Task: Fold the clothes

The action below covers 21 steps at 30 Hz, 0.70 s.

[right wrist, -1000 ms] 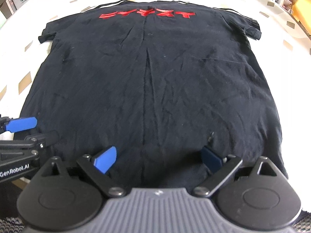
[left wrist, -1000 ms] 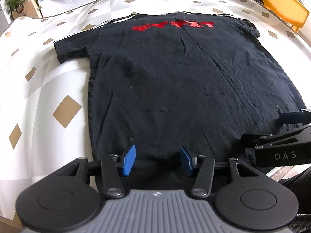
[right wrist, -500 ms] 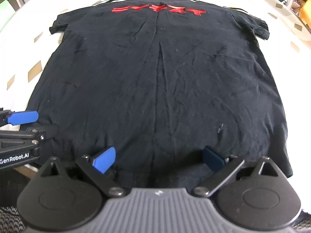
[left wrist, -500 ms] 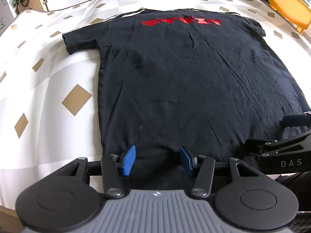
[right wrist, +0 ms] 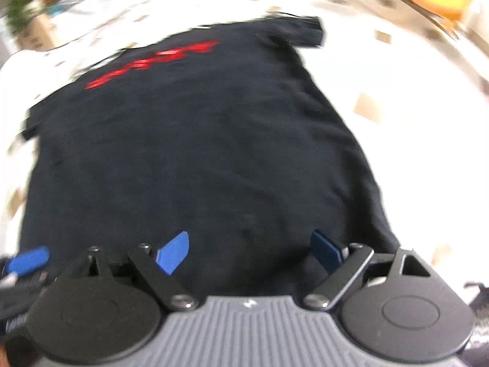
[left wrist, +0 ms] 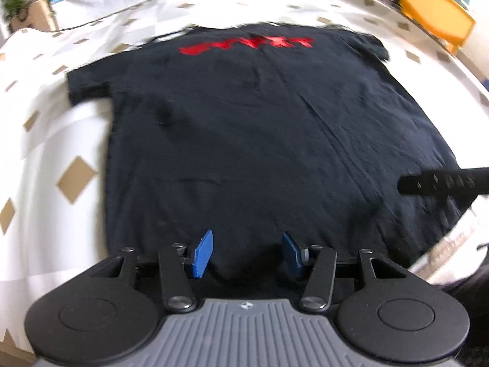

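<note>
A black T-shirt [left wrist: 259, 128] with red lettering [left wrist: 247, 46] lies flat, back up, on the white cloth with tan diamonds. My left gripper [left wrist: 247, 241] hovers over the near hem with its blue pads apart and nothing pinched between them. My right gripper [right wrist: 250, 241] is over the same T-shirt [right wrist: 189, 153] nearer its right edge. Its jaws stand wide and are closing, with only flat fabric under them. The right wrist view is blurred and tilted. One right finger [left wrist: 443, 180] pokes in from the right, and a left pad [right wrist: 27, 260] shows at the far left.
The patterned tablecloth [left wrist: 45, 153] spreads around the shirt on both sides. An orange chair [left wrist: 437, 27] stands past the far right corner. A plant on a box [left wrist: 21, 0] is at the far left. The table's near edge runs just under both grippers.
Both grippers have slid right along the hem. The right one has rolled, so the shirt now looks slanted, and its jaws are slightly narrower. The shirt lies as before.
</note>
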### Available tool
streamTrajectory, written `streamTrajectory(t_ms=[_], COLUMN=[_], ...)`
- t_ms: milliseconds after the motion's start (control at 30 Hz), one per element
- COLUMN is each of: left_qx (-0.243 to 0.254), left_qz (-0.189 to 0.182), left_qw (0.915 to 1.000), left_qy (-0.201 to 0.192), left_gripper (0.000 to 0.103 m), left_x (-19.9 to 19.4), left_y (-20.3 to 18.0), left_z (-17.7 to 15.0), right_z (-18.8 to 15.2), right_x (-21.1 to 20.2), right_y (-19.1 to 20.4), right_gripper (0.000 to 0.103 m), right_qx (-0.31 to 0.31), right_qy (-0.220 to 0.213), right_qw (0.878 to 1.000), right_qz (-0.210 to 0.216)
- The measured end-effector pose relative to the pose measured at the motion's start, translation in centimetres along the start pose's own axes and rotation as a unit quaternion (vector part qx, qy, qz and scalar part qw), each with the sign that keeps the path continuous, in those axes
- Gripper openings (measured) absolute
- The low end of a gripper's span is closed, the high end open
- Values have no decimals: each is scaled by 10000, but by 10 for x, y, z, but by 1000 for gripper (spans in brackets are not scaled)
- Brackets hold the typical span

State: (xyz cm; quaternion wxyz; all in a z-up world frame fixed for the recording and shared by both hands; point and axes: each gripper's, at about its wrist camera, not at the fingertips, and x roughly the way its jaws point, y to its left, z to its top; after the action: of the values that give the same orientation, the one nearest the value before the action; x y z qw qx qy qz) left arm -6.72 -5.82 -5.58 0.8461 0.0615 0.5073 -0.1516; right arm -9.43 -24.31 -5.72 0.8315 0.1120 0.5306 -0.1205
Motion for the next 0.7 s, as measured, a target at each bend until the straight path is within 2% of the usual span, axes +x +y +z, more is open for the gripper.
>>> streamTrajectory(t_ms=[100,167,233,300,500,700], left_qx=[202,170,140,95,96,68], left_qz=[-10,-36,13,65,62,42], left_qw=[9998,9998,9999,9998,9998,9997], left_qy=[-9,21,82,176,162,226], left_gripper=[52,60,78,91,93,99], left_x=[1,3,5,8,10,10], left_y=[-8,-7,-6,-5,-6,-5], left_z=[-1,-1,-2,-3,-4,-6], right_z=[0,-1,-2,-3,-4,-4], right_x=[7,9,11,12,14,15], right_y=[-10,-9,-9,-10,-12,-12], right_gripper=[88,90,92,96,102,103], right_qx=[205,148,163,210,311,346], right_qy=[115,108,96,95,118,84], right_qw=[9995,9994,9992,9989,9984,9983], right_qz=[-191,-306,-360,-402,-465,-467])
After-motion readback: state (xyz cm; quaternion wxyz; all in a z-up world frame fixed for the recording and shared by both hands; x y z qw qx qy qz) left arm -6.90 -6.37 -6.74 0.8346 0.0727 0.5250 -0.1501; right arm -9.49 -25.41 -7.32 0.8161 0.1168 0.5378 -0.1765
